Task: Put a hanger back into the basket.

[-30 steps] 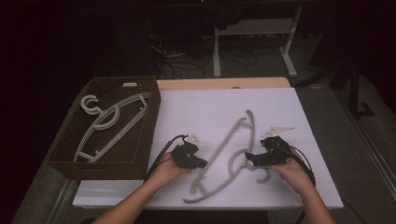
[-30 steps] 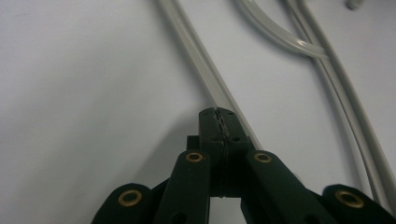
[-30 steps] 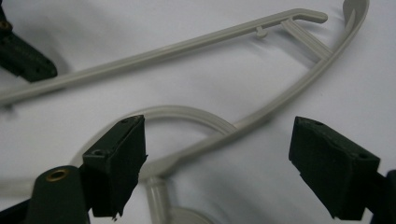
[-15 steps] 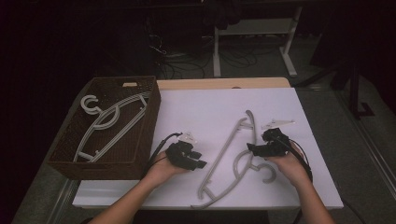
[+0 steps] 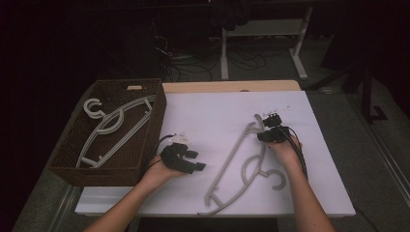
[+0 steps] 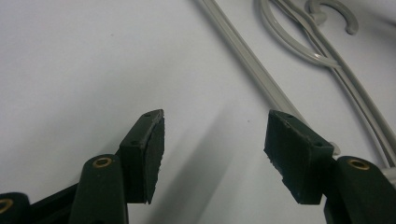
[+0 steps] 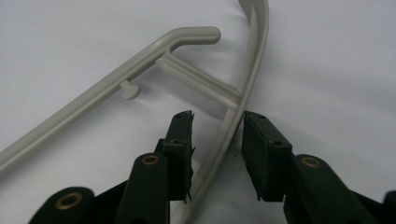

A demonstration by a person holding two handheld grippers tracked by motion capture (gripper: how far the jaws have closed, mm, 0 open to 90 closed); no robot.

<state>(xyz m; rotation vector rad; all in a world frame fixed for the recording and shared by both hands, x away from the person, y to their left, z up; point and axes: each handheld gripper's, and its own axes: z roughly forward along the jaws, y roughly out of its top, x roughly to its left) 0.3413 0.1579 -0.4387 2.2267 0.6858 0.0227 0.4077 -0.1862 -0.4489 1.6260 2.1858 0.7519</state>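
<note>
A grey plastic hanger [image 5: 237,159] lies flat on the white table [image 5: 212,111], its hook toward the person's right forearm. My right gripper [image 5: 264,133] is at the hanger's far end. Its jaws have just been closing and stand astride the curved arm of the hanger [image 7: 140,79], with a small gap still at the left pad; the right gripper [image 7: 217,123] is open. My left gripper [image 5: 195,161] sits left of the hanger. Its jaws have just been opening, and the left gripper [image 6: 215,135] holds nothing, with the hanger [image 6: 280,91] just beyond its right jaw.
A dark wicker basket [image 5: 155,121] stands at the table's left edge with grey hangers [image 5: 111,128] lying in it. The table's front edge runs close under both forearms. Desk legs and cables are on the floor beyond the table.
The left gripper's jaws have opened and it has drawn a little left, off the hanger. The right gripper has moved away from the person to the hanger's far end, its jaws narrower.
</note>
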